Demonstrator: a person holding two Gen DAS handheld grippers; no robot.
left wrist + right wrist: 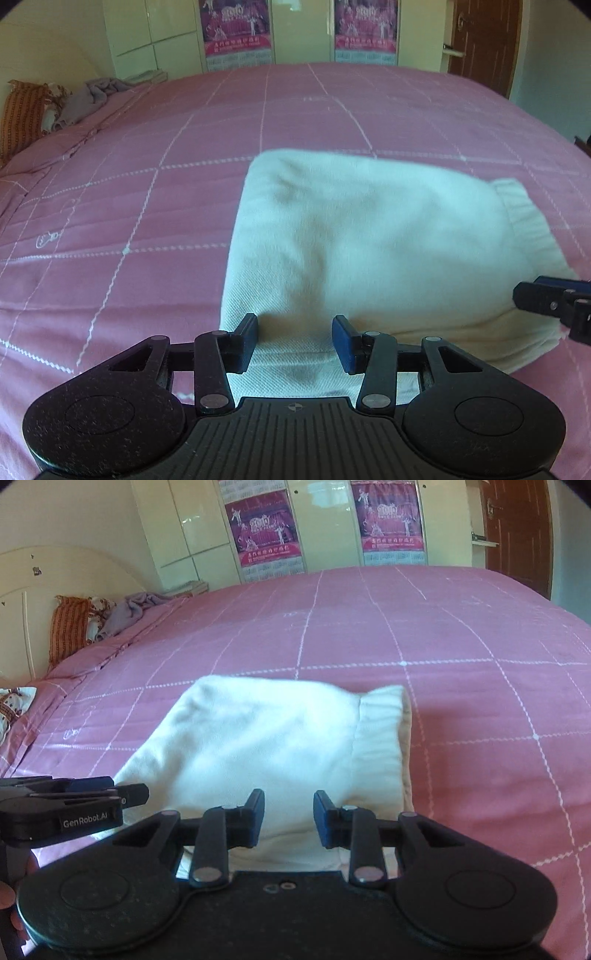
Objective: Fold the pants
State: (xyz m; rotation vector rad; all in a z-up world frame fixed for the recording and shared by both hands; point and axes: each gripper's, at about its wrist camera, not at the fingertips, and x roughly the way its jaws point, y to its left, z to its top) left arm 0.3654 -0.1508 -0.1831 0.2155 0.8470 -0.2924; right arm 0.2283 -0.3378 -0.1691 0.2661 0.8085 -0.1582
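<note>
- We see the left gripper (294, 341) and the right gripper (289, 819) both spread apart, nothing between their fingers.
- Folded white pants (354, 251) lie just ahead on the pink bedspread (147, 177); their near edge is hidden behind the grippers.
- Far pillows (70, 624) are blurred.

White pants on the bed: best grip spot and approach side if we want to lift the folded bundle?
Grip the near edge of the white pants, where stacked layers lie closest to both open grippers. Come in low from the near side: left gripper by the folded left corner, right gripper nearer the elastic waistband. The far edge is rounded and offers less to pinch.
</note>
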